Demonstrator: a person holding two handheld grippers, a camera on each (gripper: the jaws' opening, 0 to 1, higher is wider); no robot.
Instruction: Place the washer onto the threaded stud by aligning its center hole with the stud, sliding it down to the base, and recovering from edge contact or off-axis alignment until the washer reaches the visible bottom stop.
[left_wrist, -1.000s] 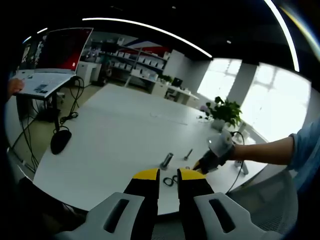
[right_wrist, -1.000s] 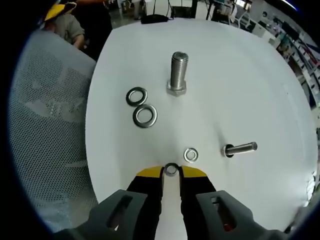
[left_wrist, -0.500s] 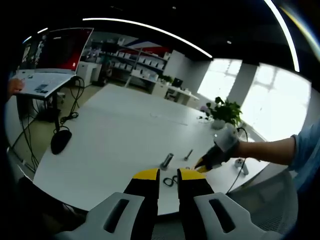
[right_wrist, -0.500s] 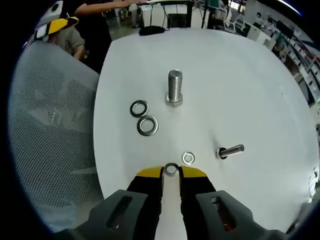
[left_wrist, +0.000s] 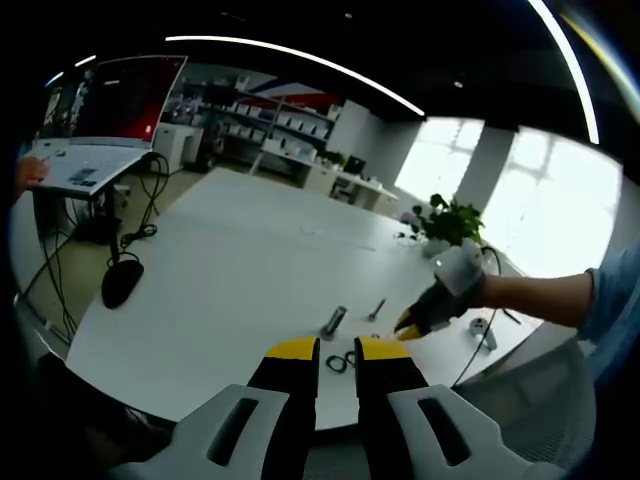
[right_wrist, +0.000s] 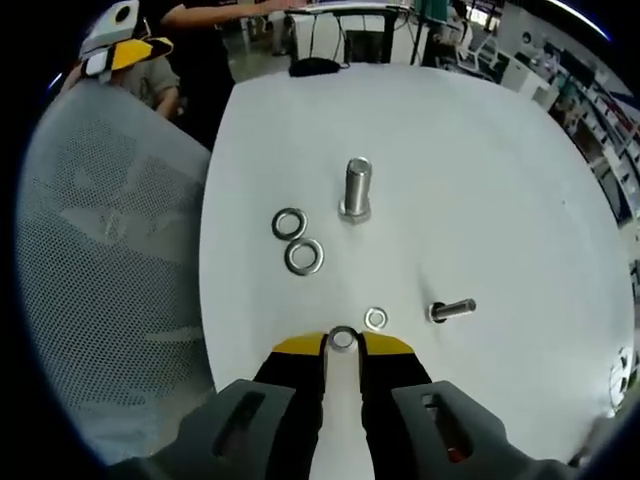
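Round white table (right_wrist: 500, 150) in an open office; right gripper (right_wrist: 343, 345) pinches a small steel washer (right_wrist: 343, 339); left gripper (left_wrist: 337, 352) is slightly parted, empty.

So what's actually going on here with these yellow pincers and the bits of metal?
A person holds a gripper in each hand. The right gripper pinches a small washer above the white table, short of the upright threaded stud. Three more washers and a smaller bolt lie on the table. The left gripper hangs near the table's edge, holding nothing.
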